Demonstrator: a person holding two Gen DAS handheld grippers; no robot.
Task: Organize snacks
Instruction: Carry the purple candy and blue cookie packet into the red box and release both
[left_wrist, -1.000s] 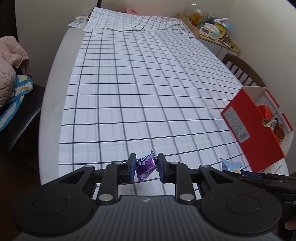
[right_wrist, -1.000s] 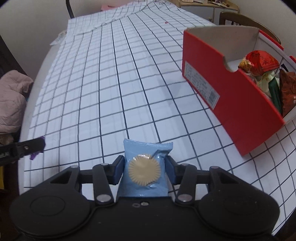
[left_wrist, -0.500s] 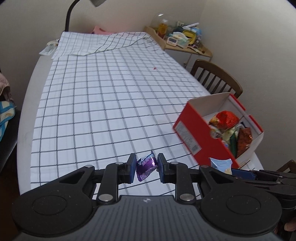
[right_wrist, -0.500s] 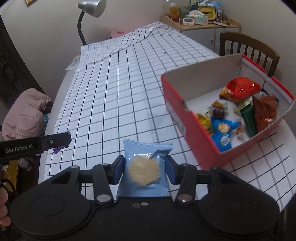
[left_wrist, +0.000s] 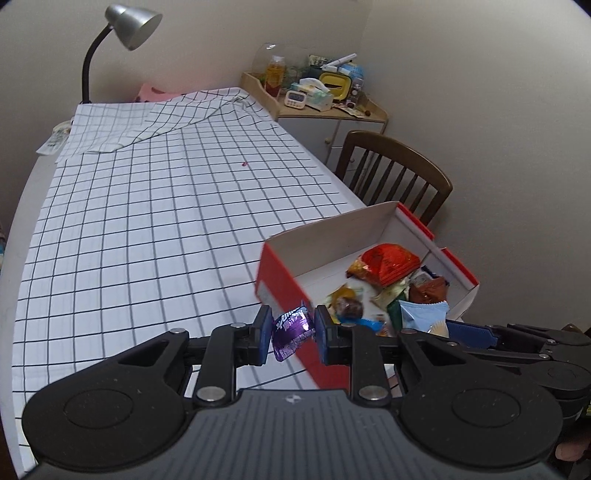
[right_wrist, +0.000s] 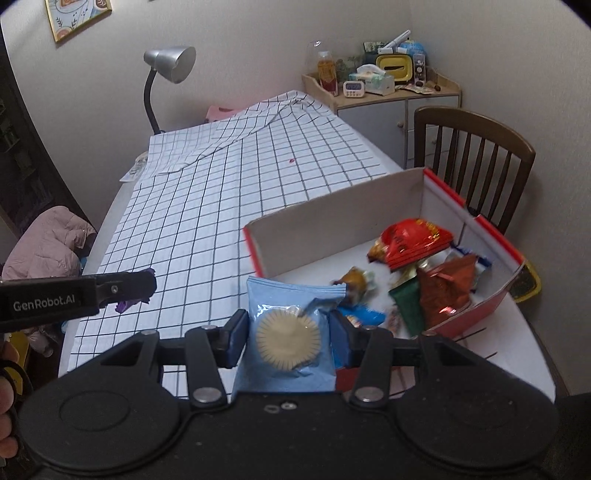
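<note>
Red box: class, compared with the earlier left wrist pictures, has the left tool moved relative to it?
Yes. The left tool has risen and closed in on the red box, whose inside now shows.

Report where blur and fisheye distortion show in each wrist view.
Left wrist view: red box near wall and snacks smeared by motion blur, tablecloth grid lines bow outward. Right wrist view: blue packet soft-edged, box snacks streaked, chair leaning toward the frame edge.
</note>
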